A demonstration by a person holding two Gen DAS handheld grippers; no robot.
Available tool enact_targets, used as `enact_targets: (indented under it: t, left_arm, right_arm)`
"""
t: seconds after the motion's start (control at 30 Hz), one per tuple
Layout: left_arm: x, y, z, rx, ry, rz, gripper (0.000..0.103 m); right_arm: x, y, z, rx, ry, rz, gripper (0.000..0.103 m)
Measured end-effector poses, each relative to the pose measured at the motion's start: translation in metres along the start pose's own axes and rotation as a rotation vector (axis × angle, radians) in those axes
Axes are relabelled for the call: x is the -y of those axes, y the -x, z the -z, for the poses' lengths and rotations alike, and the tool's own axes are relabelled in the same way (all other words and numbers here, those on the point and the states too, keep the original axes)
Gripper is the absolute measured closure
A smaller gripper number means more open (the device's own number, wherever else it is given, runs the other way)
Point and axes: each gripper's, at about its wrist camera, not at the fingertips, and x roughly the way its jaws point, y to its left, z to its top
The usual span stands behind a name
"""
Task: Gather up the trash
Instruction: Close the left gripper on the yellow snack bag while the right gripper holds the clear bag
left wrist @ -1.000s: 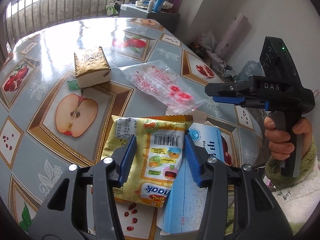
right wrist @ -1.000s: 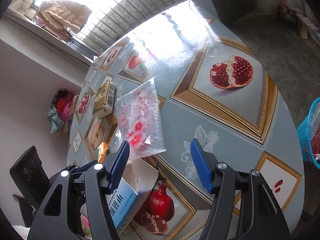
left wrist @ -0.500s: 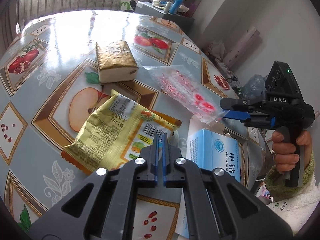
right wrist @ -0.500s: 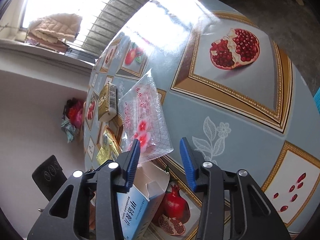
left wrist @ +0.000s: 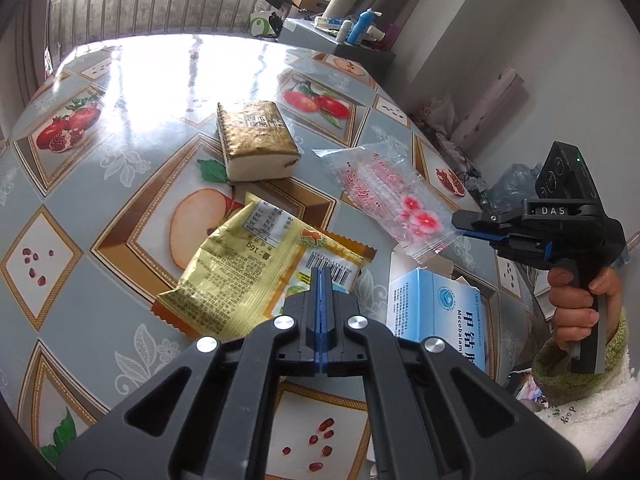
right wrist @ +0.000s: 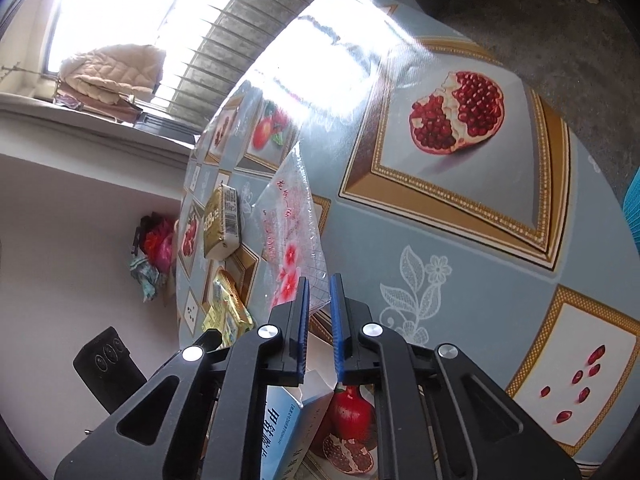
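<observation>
My left gripper (left wrist: 321,274) is shut on the near edge of a yellow snack wrapper (left wrist: 256,268) that lies on the table. My right gripper (right wrist: 319,292) is nearly closed around the near corner of a clear plastic bag with pink flowers (right wrist: 290,232), a narrow gap still between the pads. In the left wrist view the right gripper (left wrist: 466,226) pinches the bag's (left wrist: 384,196) corner. A gold-wrapped white block (left wrist: 256,144) lies further back. A blue and white medicine box (left wrist: 440,312) lies open by the table's near edge.
The round table (left wrist: 120,92) has a fruit-print cloth. A blue basket (right wrist: 633,208) stands on the floor at the right. Clutter and a side cabinet (left wrist: 340,40) stand beyond the far edge of the table. A person's hand (left wrist: 580,300) holds the right gripper.
My left gripper closed on the yellow wrapper and pulled it nearer. My right gripper has narrowed from wide open onto the corner of the flowered bag.
</observation>
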Motion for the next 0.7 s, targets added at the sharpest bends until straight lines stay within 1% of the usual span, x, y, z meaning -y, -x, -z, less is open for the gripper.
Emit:
enact_targets:
  t: [0.07,0.1,0.13,0.2,0.27,0.37,0.6,0.7]
  left_arm:
    - [0.000,0.003,0.001,0.005,-0.008,-0.008,0.103]
    - [0.001,0.006,0.001,0.005,-0.014,-0.015,0.102]
    - [0.000,0.007,0.002,0.005,-0.018,-0.019,0.098]
    - [0.000,0.011,0.004,0.013,-0.025,-0.035,0.074]
    - [0.000,0.017,0.007,0.029,-0.046,-0.058,0.066]
    - [0.002,0.019,0.010,0.027,-0.085,-0.089,0.055]
    - [0.008,0.006,0.016,-0.023,-0.206,-0.141,0.040]
    - [0.008,0.001,0.015,-0.027,-0.221,-0.164,0.040]
  right_arm:
    - [0.001,0.005,-0.001,0.011,0.002,-0.005,0.094]
    - [0.002,0.006,-0.001,0.016,0.002,-0.008,0.094]
    - [0.002,0.008,-0.001,0.020,0.003,-0.010,0.096]
    - [0.004,0.010,-0.002,0.025,0.001,-0.012,0.097]
    - [0.007,0.012,-0.002,0.028,-0.007,-0.015,0.097]
    - [0.011,0.013,0.000,0.032,-0.015,-0.014,0.098]
    - [0.013,0.013,0.000,0.042,-0.028,-0.013,0.098]
    - [0.013,0.012,0.001,0.040,-0.035,-0.014,0.098]
